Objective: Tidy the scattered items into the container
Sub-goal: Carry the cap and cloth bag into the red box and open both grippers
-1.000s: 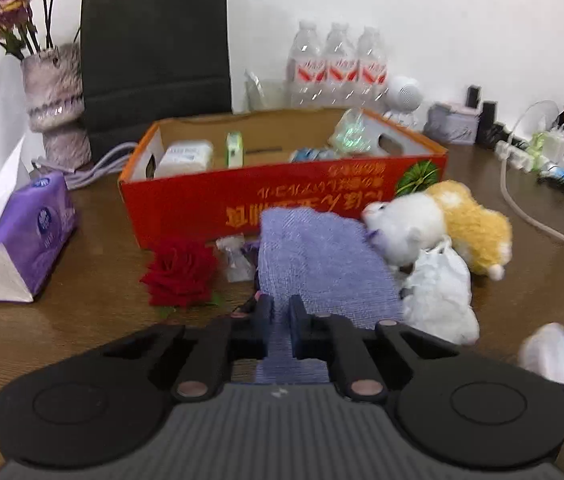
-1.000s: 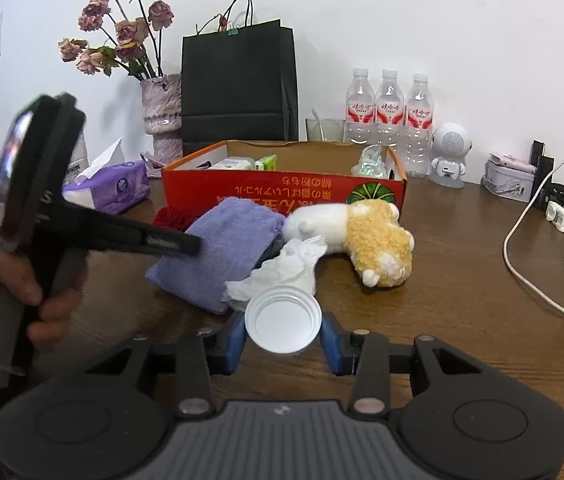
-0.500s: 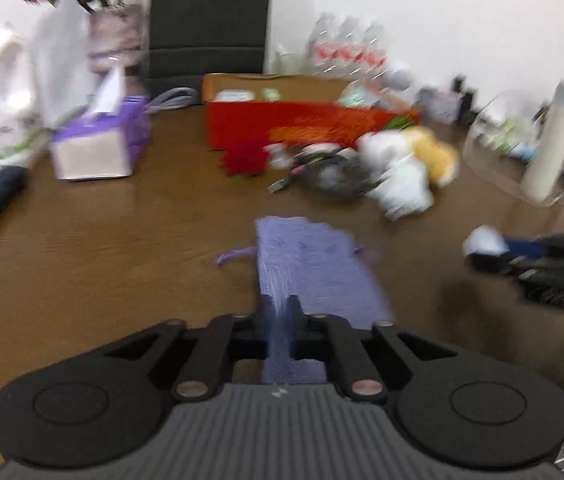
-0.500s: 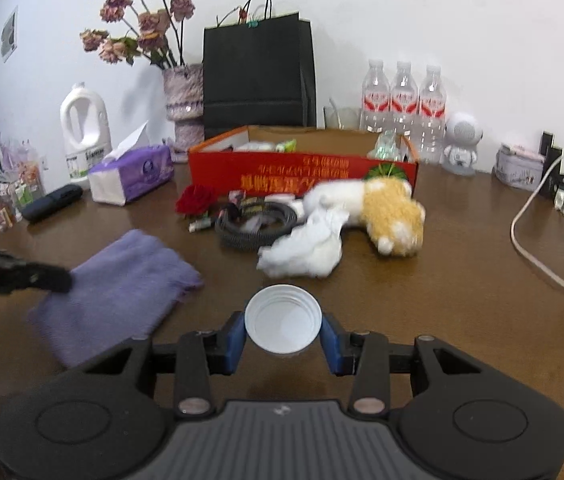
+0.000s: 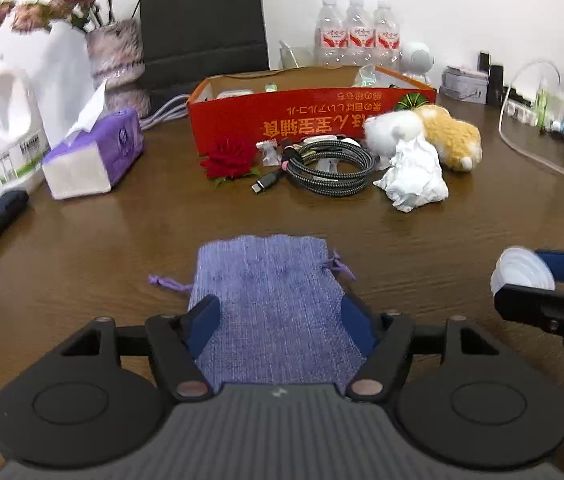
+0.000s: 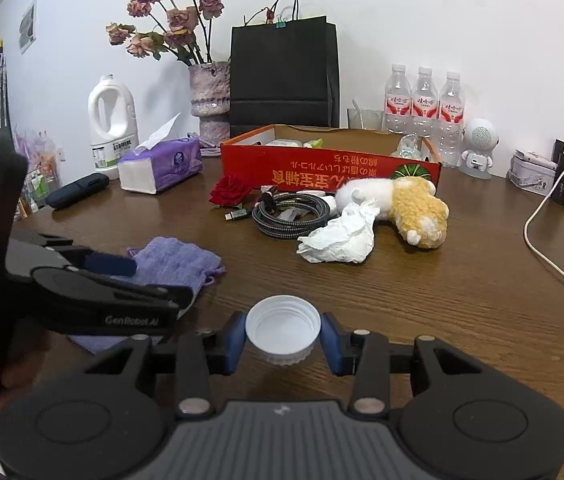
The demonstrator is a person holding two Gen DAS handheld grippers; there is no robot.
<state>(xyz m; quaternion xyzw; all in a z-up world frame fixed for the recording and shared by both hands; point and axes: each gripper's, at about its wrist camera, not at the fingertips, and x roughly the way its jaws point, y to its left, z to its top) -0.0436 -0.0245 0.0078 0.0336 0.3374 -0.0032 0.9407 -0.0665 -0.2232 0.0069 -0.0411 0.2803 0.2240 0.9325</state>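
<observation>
My left gripper [image 5: 278, 320], marked "GenRobot.AI", is opening over one purple pouch [image 5: 270, 300]; my right gripper [image 6: 283, 338] clasps one white cap [image 6: 282, 330]. Three red-labelled water bottles [image 6: 424, 100] stand far right.

Box [image 5: 310, 120] at bench [image 5: 122, 240] rear; cable [image 5: 328, 168] and plush toy [image 5: 430, 136] before it (toy rightward); pouch [image 5: 270, 300] nearest.

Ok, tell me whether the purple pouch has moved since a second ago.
Yes. The purple pouch was up against the red box; now it lies flat well nearer the camera, between the opening left gripper fingers.
</observation>
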